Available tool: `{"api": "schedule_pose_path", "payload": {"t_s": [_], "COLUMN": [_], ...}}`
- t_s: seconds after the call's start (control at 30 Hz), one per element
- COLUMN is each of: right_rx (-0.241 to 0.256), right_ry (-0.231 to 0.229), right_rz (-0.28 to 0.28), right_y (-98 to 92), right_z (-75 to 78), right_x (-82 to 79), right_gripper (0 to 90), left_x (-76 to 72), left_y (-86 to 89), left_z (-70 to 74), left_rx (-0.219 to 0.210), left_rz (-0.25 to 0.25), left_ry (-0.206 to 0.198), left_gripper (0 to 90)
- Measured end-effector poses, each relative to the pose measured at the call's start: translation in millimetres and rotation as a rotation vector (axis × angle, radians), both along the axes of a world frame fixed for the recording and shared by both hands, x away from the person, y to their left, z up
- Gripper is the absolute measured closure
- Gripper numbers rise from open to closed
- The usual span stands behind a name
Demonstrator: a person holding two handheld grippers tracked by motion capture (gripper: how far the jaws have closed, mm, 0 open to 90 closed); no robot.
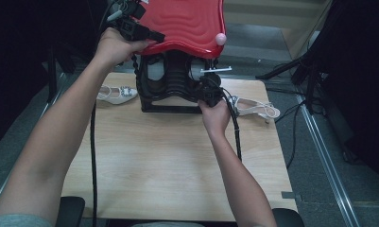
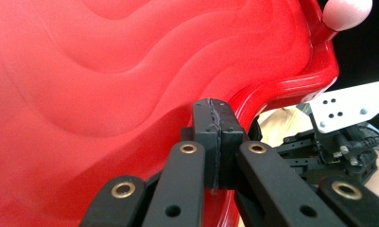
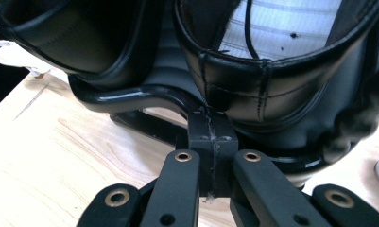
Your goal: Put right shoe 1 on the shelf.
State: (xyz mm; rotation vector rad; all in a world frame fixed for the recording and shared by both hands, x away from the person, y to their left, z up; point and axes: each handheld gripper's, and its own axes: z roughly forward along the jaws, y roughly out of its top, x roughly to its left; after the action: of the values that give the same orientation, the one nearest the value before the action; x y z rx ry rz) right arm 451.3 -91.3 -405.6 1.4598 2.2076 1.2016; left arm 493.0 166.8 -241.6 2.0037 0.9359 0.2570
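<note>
A glossy red panel with a wavy surface (image 1: 187, 21) (image 2: 130, 85) tops a black tubular stand (image 1: 170, 101) at the table's far side. It carries a pink knob (image 1: 220, 39) (image 2: 345, 12) at its right corner. My left gripper (image 1: 151, 35) (image 2: 214, 118) is shut, pads pressed together against the panel's front left rim. Black leather shoes (image 3: 281, 80) sit in the stand above its black tube (image 3: 130, 97). My right gripper (image 1: 207, 91) (image 3: 210, 124) is shut too, its tip touching a shoe's stitched edge just above the tube. Nothing shows between either pair of pads.
On the wooden table (image 1: 168, 161) a white sandal (image 1: 116, 93) lies left of the stand and another white sandal (image 1: 255, 109) lies right of it. Black cables trail from both grippers across the table. Dark stands and cables crowd the floor at right.
</note>
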Motion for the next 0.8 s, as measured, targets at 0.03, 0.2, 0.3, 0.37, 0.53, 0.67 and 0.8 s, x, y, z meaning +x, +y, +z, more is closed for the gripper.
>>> {"api": "schedule_pose_path", "payload": {"t_s": [0.03,0.2,0.3,0.37,0.53,0.67,0.8], "right_rx": [0.017,0.036,0.046,0.045,0.041,0.029,0.047], "right_ry": [-0.008,-0.003,-0.006,-0.012,-0.005,-0.015,0.002], "right_rz": [0.0,0.026,0.052,0.066,0.092,0.107,0.109], "right_y": [-2.4,-8.9,-12.2,-14.4,-21.6,-25.8,-29.4], "right_z": [-1.0,0.4,2.0,1.8,-2.2,-7.0,-14.3], "right_x": [-1.5,-10.6,-19.0,-25.1,-38.8,-47.9,-52.8], "right_gripper": [90.0,90.0,90.0,90.0,90.0,90.0,90.0], "left_x": [0.1,0.0,-3.0,-6.7,-22.0,-38.0,-55.0], "left_y": [0.0,-1.7,-1.8,-2.3,0.5,6.0,8.7], "left_z": [-0.1,1.3,5.9,9.8,19.2,17.4,7.8], "left_rx": [0.0,0.005,-0.021,-0.006,-0.011,-0.031,-0.026], "left_rz": [0.0,0.011,0.024,0.025,0.01,-0.002,-0.016], "left_ry": [-0.002,0.005,0.021,0.015,0.018,0.025,0.032], "left_gripper": [90.0,90.0,82.8,82.3,74.2,68.8,64.7]}}
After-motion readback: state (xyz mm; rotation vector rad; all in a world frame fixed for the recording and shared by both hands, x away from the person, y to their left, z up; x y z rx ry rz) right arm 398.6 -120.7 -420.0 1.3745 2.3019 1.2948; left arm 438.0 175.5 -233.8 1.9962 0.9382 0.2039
